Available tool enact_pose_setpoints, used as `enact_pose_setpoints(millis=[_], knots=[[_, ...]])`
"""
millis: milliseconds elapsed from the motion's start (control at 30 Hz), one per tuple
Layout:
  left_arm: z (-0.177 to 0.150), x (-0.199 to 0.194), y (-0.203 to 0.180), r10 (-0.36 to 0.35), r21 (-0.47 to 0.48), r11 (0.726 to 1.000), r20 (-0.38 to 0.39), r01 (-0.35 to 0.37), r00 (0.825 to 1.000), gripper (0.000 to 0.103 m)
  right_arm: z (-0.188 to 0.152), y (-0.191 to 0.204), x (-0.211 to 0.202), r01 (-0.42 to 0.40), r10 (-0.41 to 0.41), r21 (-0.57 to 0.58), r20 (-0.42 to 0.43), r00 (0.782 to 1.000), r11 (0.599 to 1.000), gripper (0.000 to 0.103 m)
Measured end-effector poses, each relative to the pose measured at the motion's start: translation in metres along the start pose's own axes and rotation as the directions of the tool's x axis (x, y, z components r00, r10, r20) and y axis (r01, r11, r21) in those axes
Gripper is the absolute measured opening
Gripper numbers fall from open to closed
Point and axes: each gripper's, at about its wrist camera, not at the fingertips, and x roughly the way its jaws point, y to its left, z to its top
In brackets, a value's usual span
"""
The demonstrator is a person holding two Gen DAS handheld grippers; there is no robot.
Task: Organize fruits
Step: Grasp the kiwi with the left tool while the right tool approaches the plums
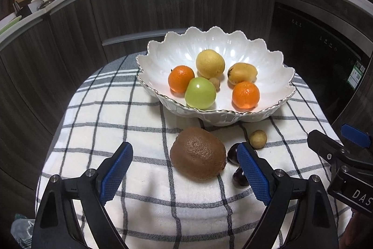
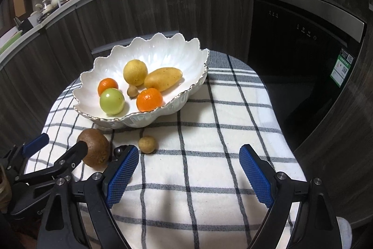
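Both grippers, left gripper (image 1: 184, 169) and right gripper (image 2: 188, 173), gape empty; only the left view shows two dark plums (image 1: 240, 176) beside the kiwi (image 1: 198, 153).

My grippers' finger pads (image 1: 253, 175) are blue with a fine mesh texture. The scalloped white ceramic bowl (image 1: 160, 55) has a gold-edged rim. Inside it lie two orange tangerines (image 1: 181, 81), a green apple (image 1: 200, 93) and a yellow lemon (image 1: 210, 63). The cream cloth (image 2: 205, 144) carries grey-black checks; the fuzzy kiwi (image 1: 197, 153) on it is brown.
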Motion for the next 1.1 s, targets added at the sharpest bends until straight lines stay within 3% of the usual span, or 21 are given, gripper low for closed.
enact_pose_setpoints(millis=[400,800,1100], knots=[[-0.005,0.032,-0.005,-0.012,0.020,1.000,-0.059,0.013,0.998,0.084,-0.001,-0.003,0.023,0.009,-0.008,0.013,-0.043,0.999,1.000,0.089],[-0.013,0.056,-0.006,-0.075,0.010,0.997,-0.114,0.077,0.991,0.064,-0.004,-0.002,0.043,0.014,-0.013,0.006,-0.086,0.996,1.000,0.089],[-0.015,0.045,0.002,-0.076,-0.004,0.997,-0.109,0.076,0.991,0.063,-0.006,0.001,0.042,0.007,-0.007,-0.006,-0.081,0.997,1.000,0.089]])
